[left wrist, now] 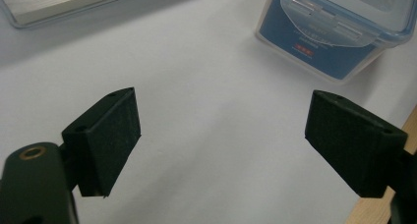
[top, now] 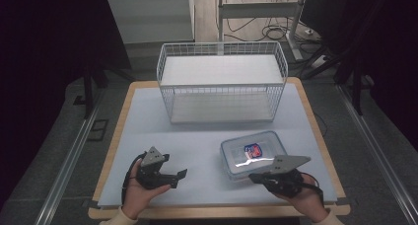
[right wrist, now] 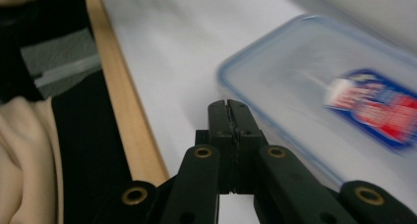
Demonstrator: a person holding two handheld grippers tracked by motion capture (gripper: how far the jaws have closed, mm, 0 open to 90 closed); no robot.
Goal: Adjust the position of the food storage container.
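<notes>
High view: clear plastic container (top: 254, 155) with a snap-on lid lies flat on the pale mat (top: 197, 136), right of centre and in front of the white wire basket (top: 222, 82), which stands apart from it at the back. Right gripper (top: 254, 176) sits at the container's near edge, touching or just short of it (cannot tell which). Left gripper (top: 180, 178) rests well to the left, over bare mat.

Left gripper view: jaws spread wide, nothing between the pads (left wrist: 115, 135); the container (left wrist: 339, 32) lies ahead, its blue label and a lid latch facing this gripper.

Right gripper view: right gripper (right wrist: 229, 106) has its jaws pressed together with nothing held, tips low beside the container's (right wrist: 334, 101) rim corner (frame is motion-blurred).

Risks, as judged:
- Closed tips nudging the near wall could slide the light container across the smooth mat toward the basket rather than engage a latch.
- With the left gripper apart, nothing braces the box, so it may pivot or skid.
- Pushing low could tip the near edge up.
</notes>
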